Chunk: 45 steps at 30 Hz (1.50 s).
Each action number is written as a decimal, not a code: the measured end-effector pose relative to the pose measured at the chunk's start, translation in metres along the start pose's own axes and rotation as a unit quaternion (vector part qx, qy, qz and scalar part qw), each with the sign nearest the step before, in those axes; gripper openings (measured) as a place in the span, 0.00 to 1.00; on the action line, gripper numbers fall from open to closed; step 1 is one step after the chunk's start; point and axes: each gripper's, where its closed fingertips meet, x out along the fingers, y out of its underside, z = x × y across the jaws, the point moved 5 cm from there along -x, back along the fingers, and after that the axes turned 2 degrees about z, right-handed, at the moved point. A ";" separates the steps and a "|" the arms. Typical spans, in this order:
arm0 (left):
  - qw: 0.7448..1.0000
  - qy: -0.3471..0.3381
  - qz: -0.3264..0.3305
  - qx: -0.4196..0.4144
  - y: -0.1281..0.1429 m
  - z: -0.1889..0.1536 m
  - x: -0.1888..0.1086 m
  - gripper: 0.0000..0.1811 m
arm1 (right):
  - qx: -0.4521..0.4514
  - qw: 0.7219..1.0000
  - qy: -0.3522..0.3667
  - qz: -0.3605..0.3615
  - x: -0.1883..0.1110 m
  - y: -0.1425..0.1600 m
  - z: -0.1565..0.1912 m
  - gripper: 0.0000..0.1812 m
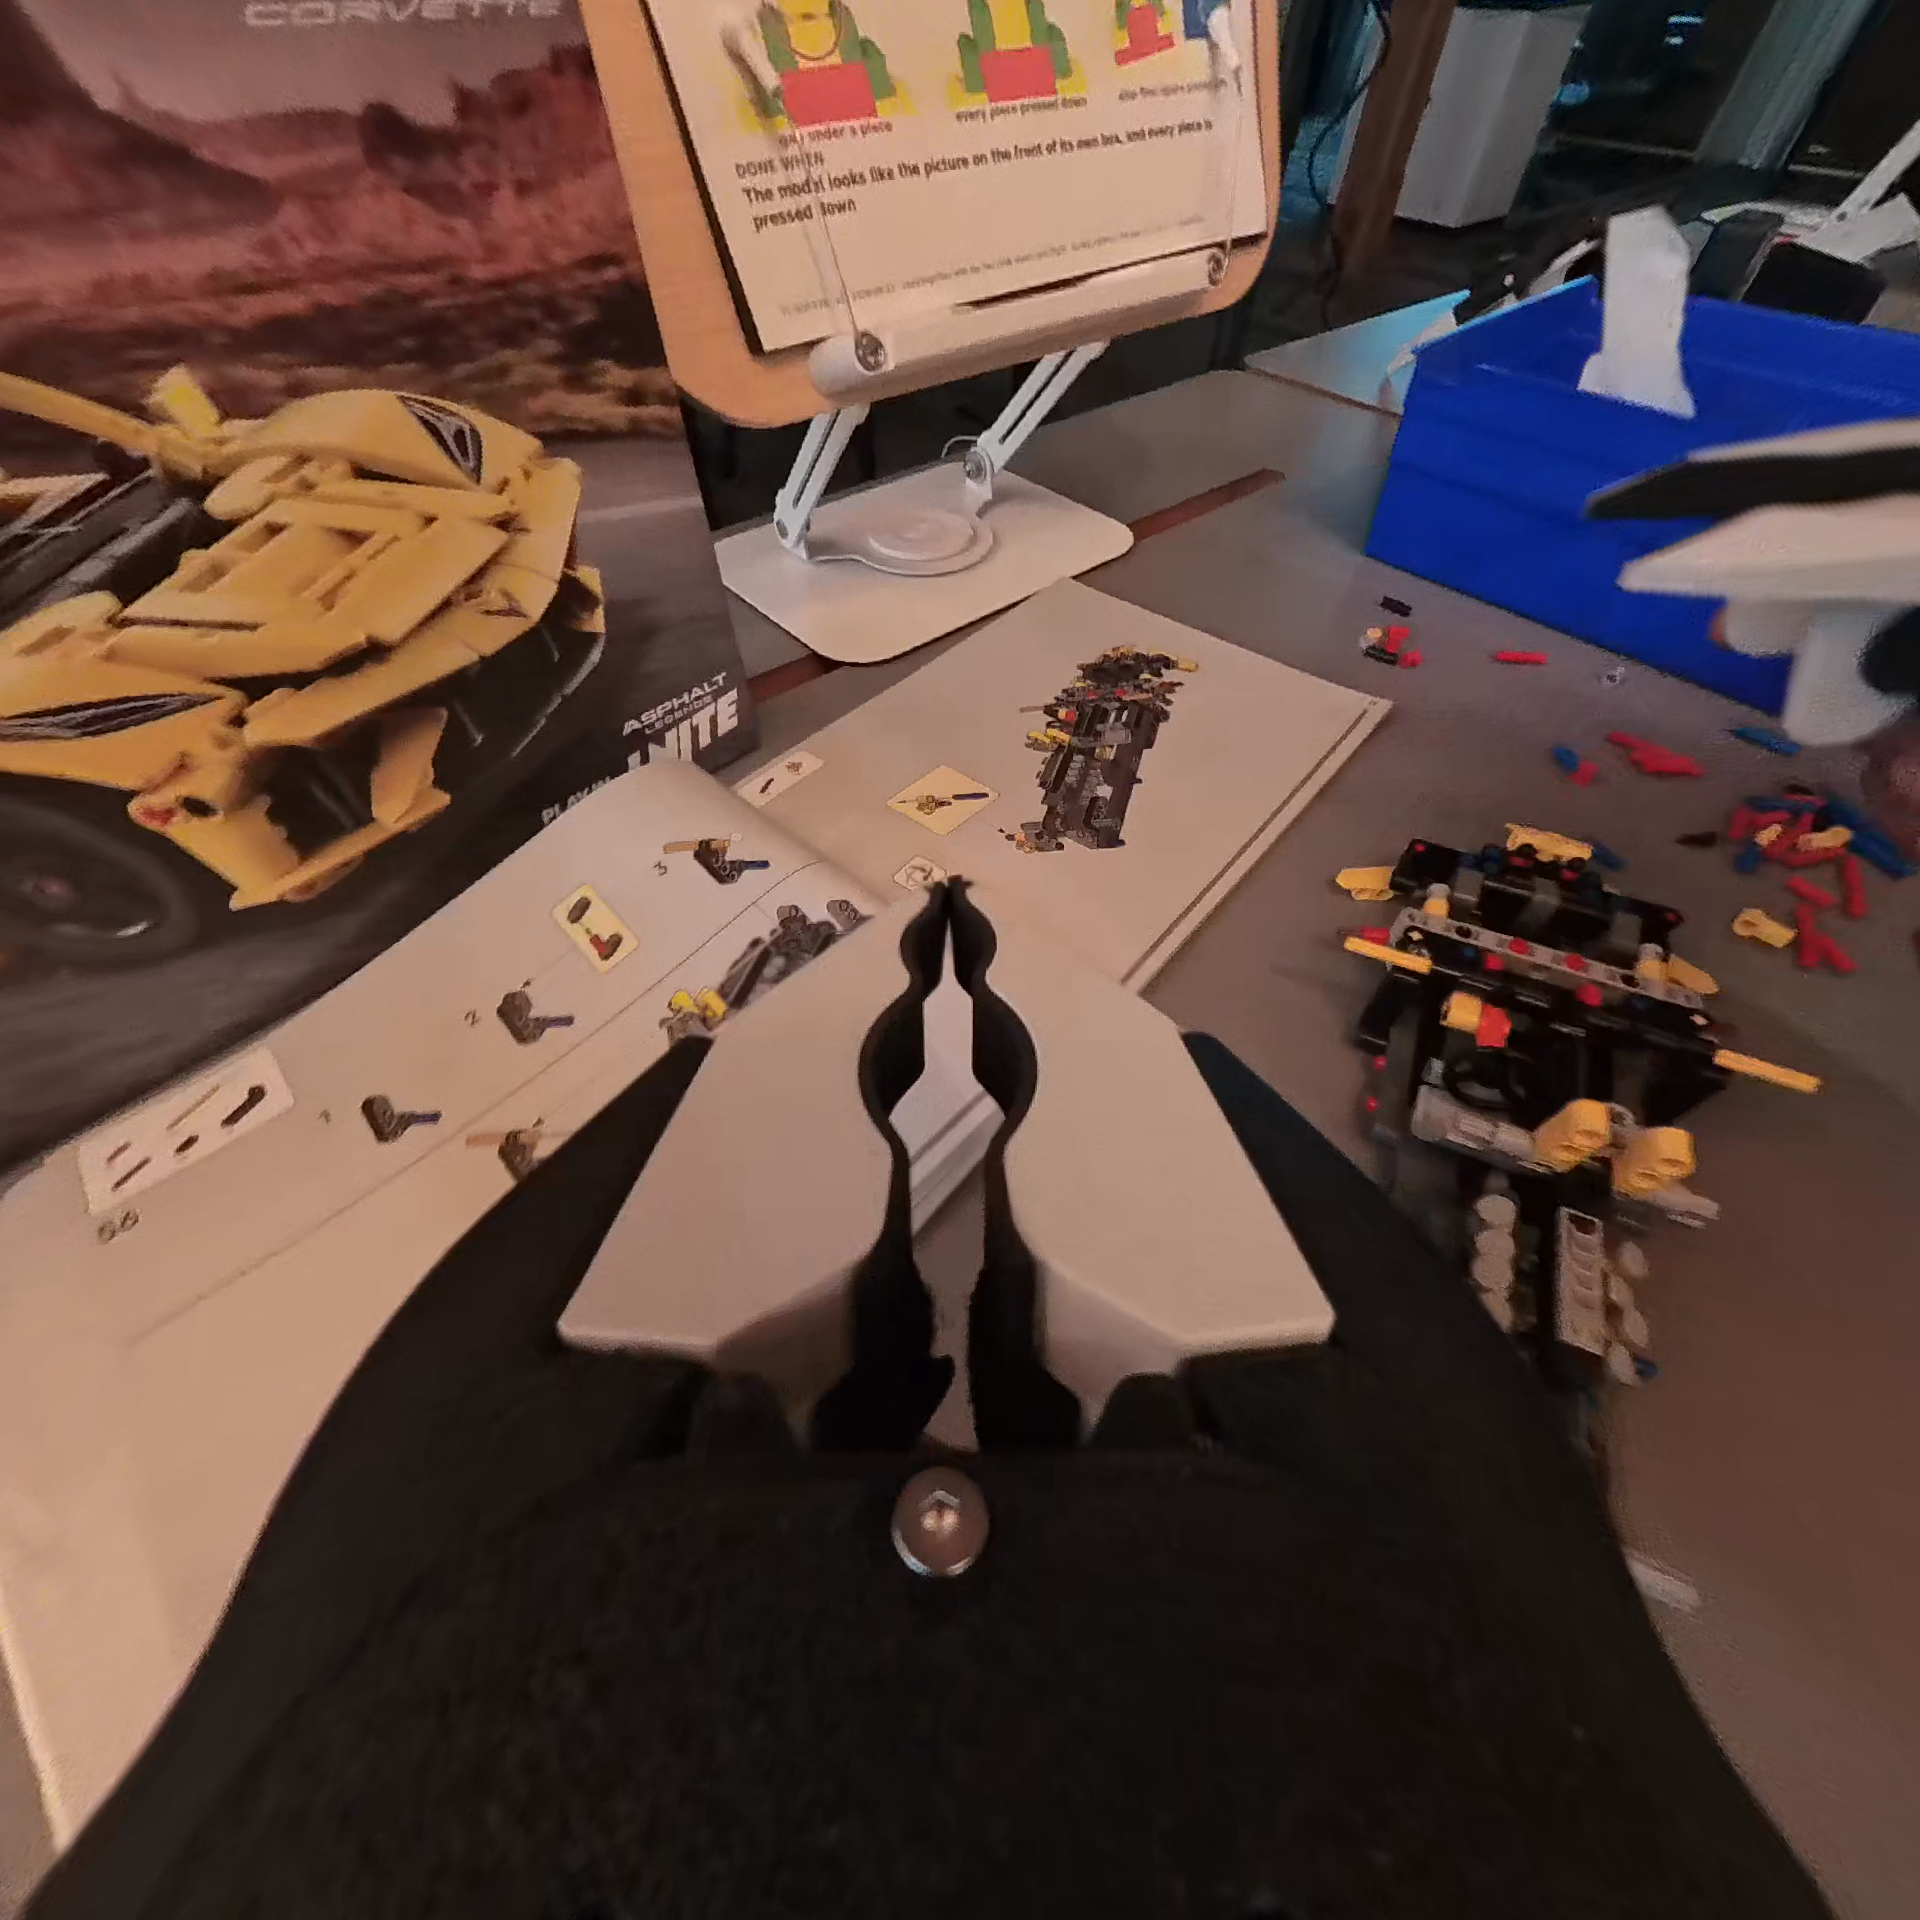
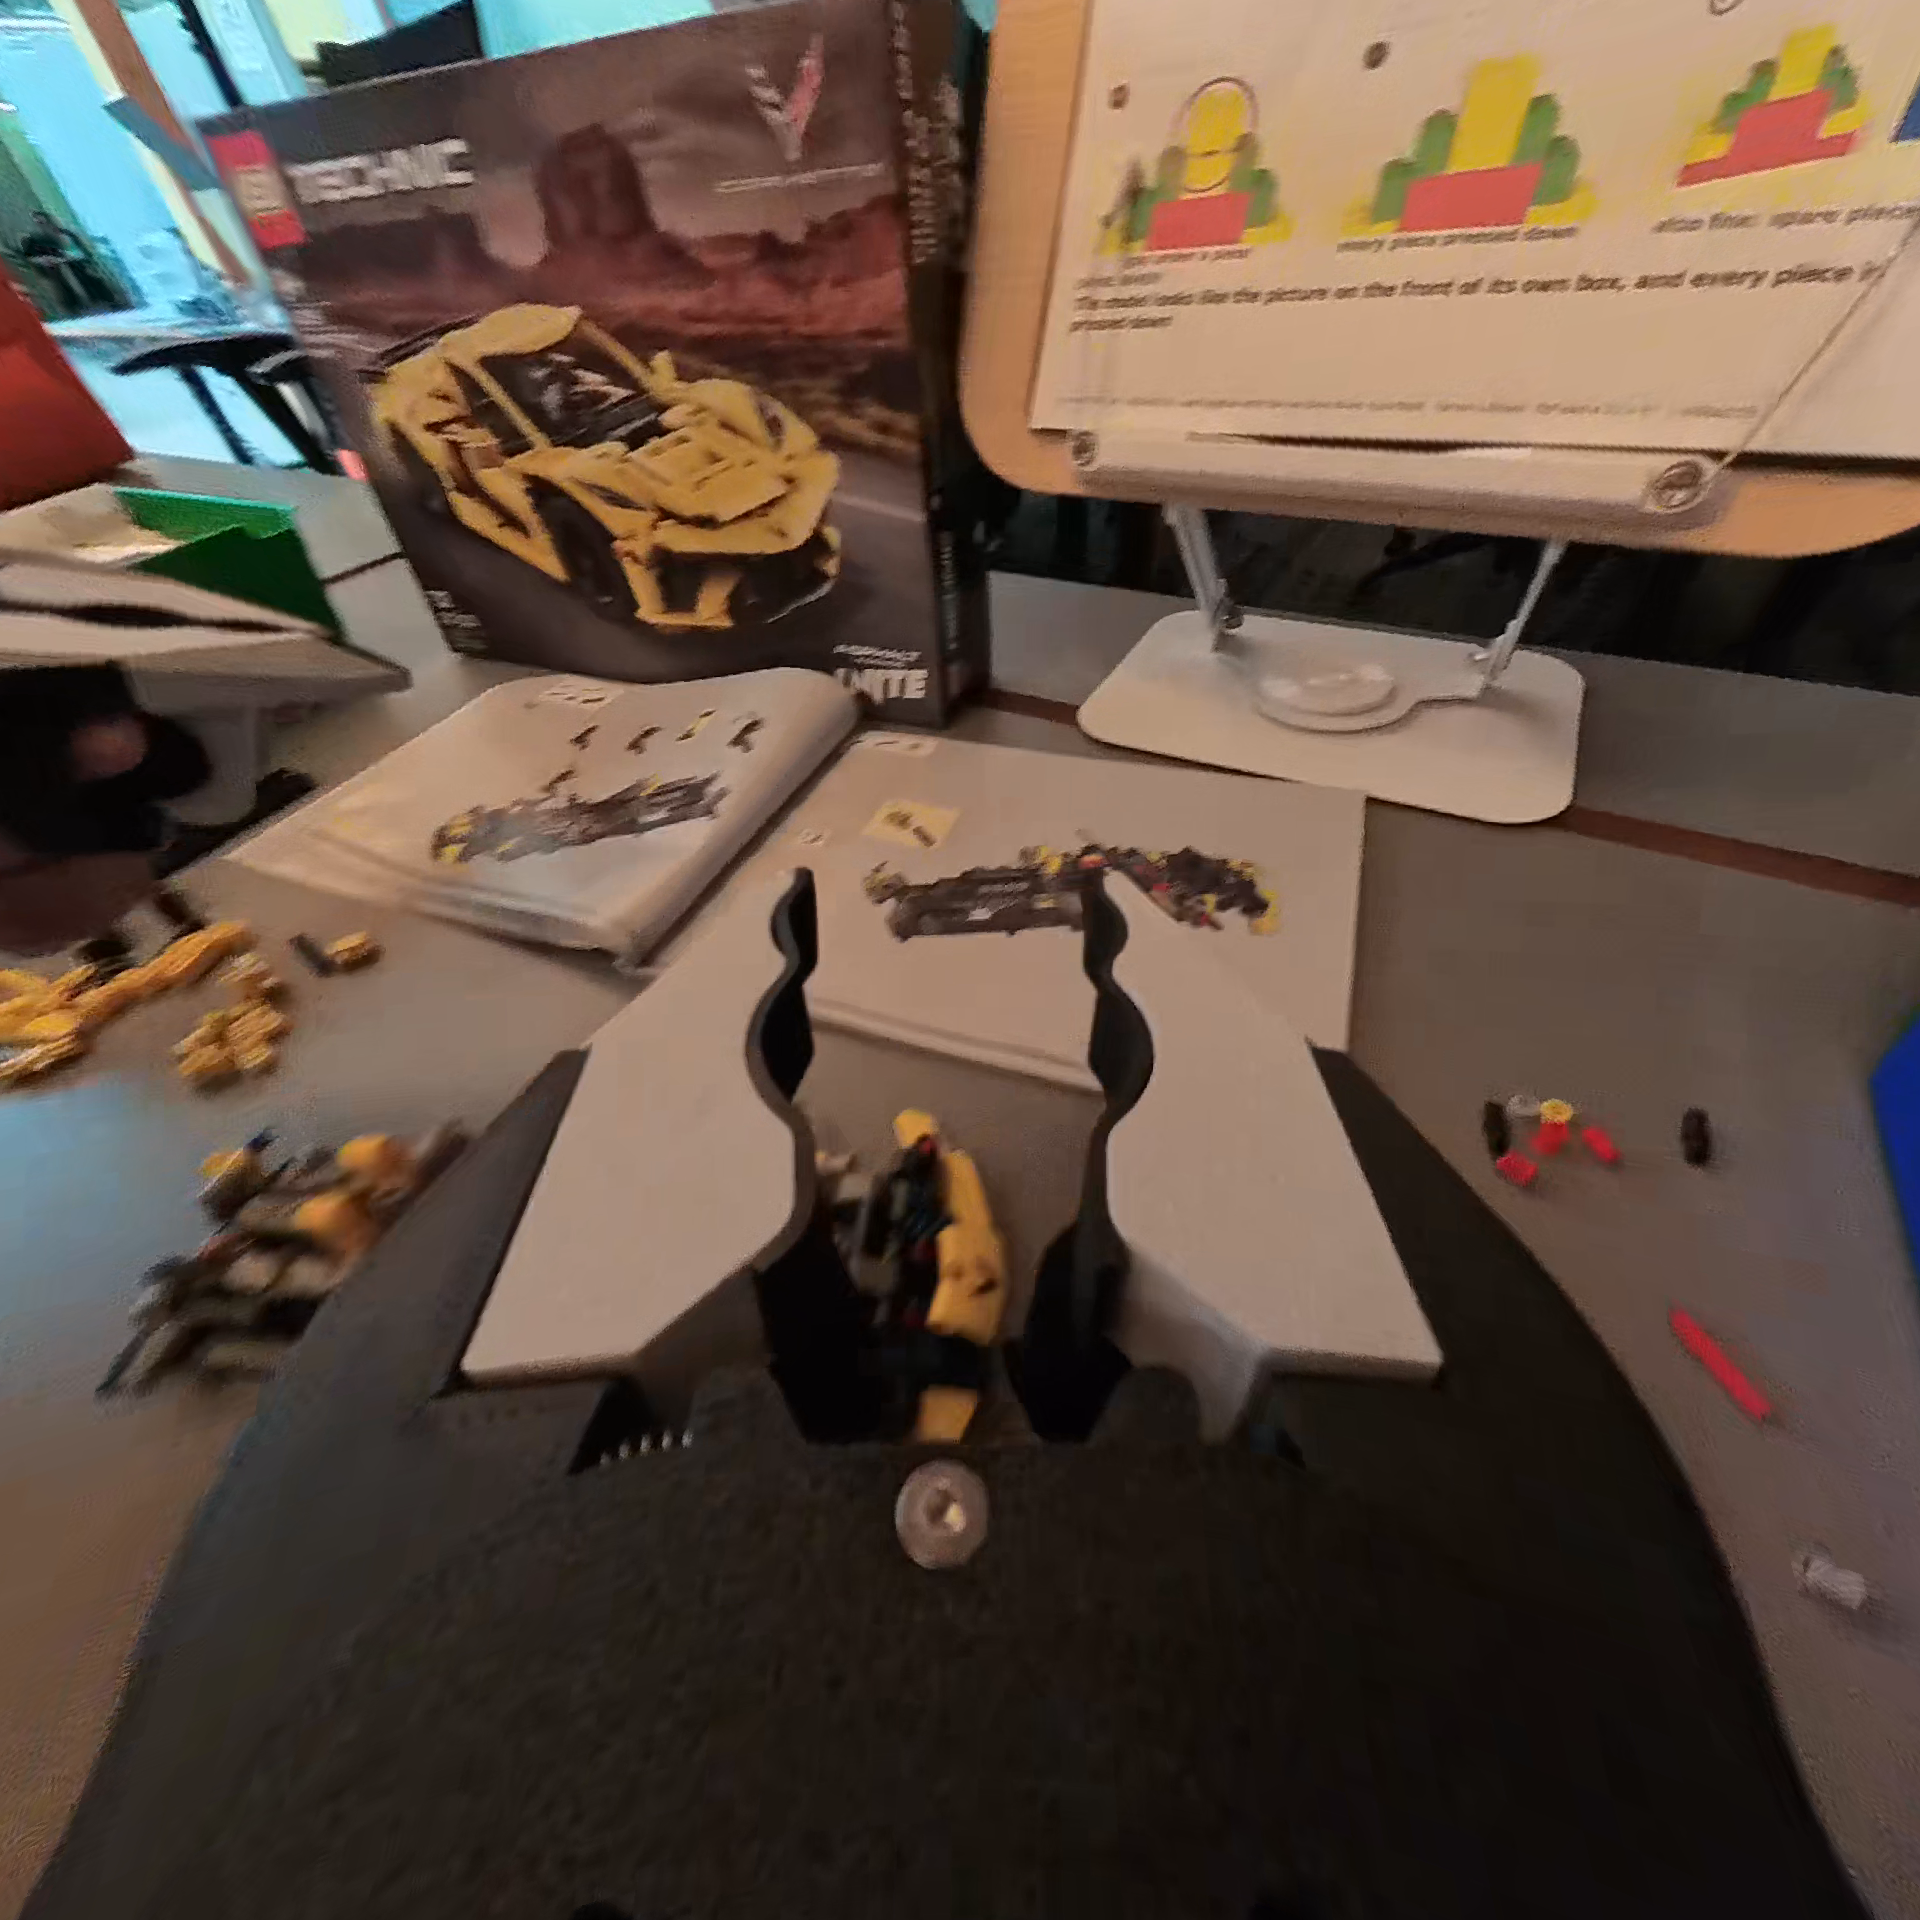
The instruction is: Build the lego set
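Note:
The partly built black, grey and yellow model lies on the table to the right of my left gripper. That gripper is shut and empty, with its tips over the open instruction booklet. My right gripper is open above the booklet's right page. A yellow and black built part shows low between its finger bases, and I cannot tell whether they touch. The right gripper also shows in the left wrist view, above the loose pieces. The left gripper shows at the left edge of the right wrist view.
The set's box stands at the back left, beside a stand holding a printed sheet. A blue bin sits at the back right. Red and blue pins lie scattered near it. Yellow pieces and a small sub-assembly lie at the left. The gap from one gripper's tips to the other's is roughly 20 centimeters.

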 end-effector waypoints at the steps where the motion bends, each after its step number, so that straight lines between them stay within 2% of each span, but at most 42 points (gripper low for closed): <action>1: 1.000 0.003 0.004 0.006 0.002 0.000 0.006 0.00 | -0.002 1.000 0.012 0.003 0.008 -0.001 -0.008 0.28; 4: 1.000 0.016 0.024 -0.008 0.018 -0.002 0.021 0.22 | -0.008 0.999 0.044 0.011 0.021 0.009 -0.022 0.28; 6: 0.997 0.048 0.060 -0.002 0.028 -0.010 0.026 0.36 | -0.008 0.999 0.047 0.012 0.018 0.013 -0.021 0.27; 7: 0.997 0.036 0.065 0.005 0.031 -0.010 0.027 0.43 | -0.015 0.998 0.053 0.007 0.016 0.012 -0.021 0.26; 8: 0.997 0.034 0.065 0.009 0.032 -0.011 0.028 0.45 | -0.024 0.998 0.060 0.002 0.015 0.011 -0.021 0.25; 12: 0.997 0.040 0.067 0.002 0.033 -0.022 0.033 0.43 | -0.044 0.996 0.074 0.009 0.012 0.013 -0.022 0.20; 13: 0.997 0.041 0.066 0.003 0.030 -0.025 0.035 0.25 | -0.045 0.996 0.076 0.019 0.011 0.017 -0.023 0.20; 14: 0.997 0.058 0.057 0.007 0.024 -0.031 0.036 0.00 | -0.047 0.995 0.081 0.028 0.009 0.021 -0.025 0.20; 17: 0.993 0.104 0.054 0.013 0.000 -0.051 0.058 0.00 | -0.043 0.993 0.108 0.037 -0.007 0.031 -0.035 0.17; 19: 0.984 0.146 0.101 0.034 -0.011 -0.070 0.090 0.12 | -0.026 0.992 0.118 0.034 -0.019 0.034 -0.041 0.16; 23: 0.962 0.177 0.180 0.109 -0.024 -0.110 0.171 0.34 | -0.010 0.991 0.132 0.020 -0.029 0.033 -0.053 0.15; 25: 0.950 0.169 0.204 0.167 -0.019 -0.129 0.204 0.35 | -0.009 0.991 0.133 0.012 -0.032 0.031 -0.054 0.14; 28: 0.941 0.138 0.207 0.229 -0.013 -0.148 0.236 0.35 | -0.008 0.992 0.128 -0.004 -0.036 0.027 -0.054 0.13; 31: 0.939 0.143 0.217 0.227 -0.008 -0.159 0.250 0.35 | 0.006 0.993 0.114 -0.002 -0.035 0.028 -0.054 0.13; 37: 0.935 0.153 0.235 0.216 0.000 -0.164 0.261 0.35 | 0.036 0.995 0.092 -0.008 -0.036 0.028 -0.054 0.13; 45: 0.941 0.164 0.230 0.188 -0.005 -0.159 0.257 0.36 | 0.049 0.992 0.096 0.058 -0.024 0.047 -0.061 0.14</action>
